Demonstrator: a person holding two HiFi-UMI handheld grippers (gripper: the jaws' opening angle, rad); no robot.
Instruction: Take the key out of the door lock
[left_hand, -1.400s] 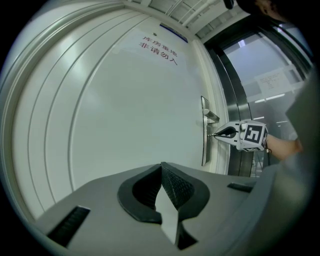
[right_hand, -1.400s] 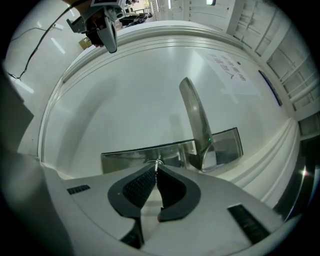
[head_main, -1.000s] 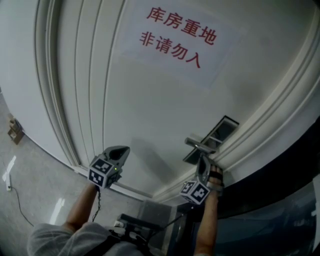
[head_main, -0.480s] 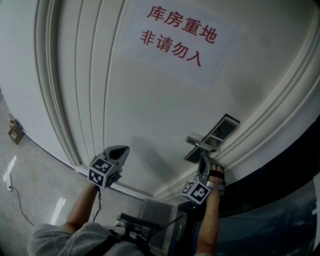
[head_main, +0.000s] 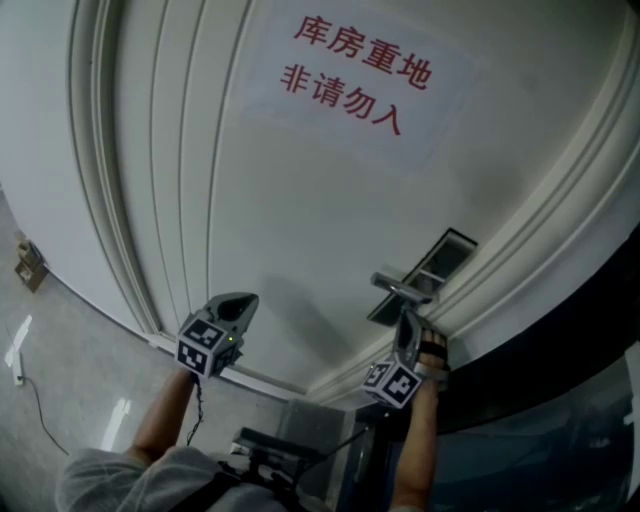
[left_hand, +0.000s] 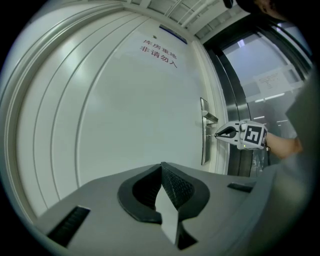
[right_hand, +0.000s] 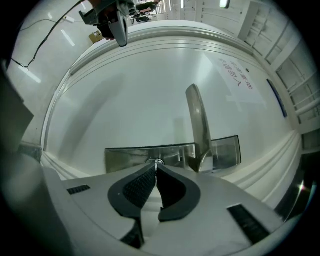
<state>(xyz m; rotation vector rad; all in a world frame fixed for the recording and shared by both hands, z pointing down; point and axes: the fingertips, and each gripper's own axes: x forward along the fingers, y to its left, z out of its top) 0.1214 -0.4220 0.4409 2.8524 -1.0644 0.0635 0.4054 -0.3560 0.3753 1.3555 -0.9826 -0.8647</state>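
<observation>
The metal lock plate (head_main: 428, 272) with its lever handle (head_main: 398, 288) is on the white door's right edge. My right gripper (head_main: 404, 322) is just below the handle, its tips against the plate. In the right gripper view its jaws (right_hand: 156, 167) are pinched on the small metal key (right_hand: 157, 161), which sticks out of the lock plate (right_hand: 125, 156) beside the handle (right_hand: 197, 120). The left gripper view shows the same grip from the side, with the right gripper (left_hand: 217, 135) at the plate (left_hand: 204, 131). My left gripper (head_main: 238, 303) hangs shut and empty, well left of the lock and off the door.
The white panelled door (head_main: 300, 210) carries a paper sign with red characters (head_main: 352, 72). A dark glass and metal frame (head_main: 560, 330) borders it on the right. Grey floor with a cable (head_main: 30, 390) lies at the left.
</observation>
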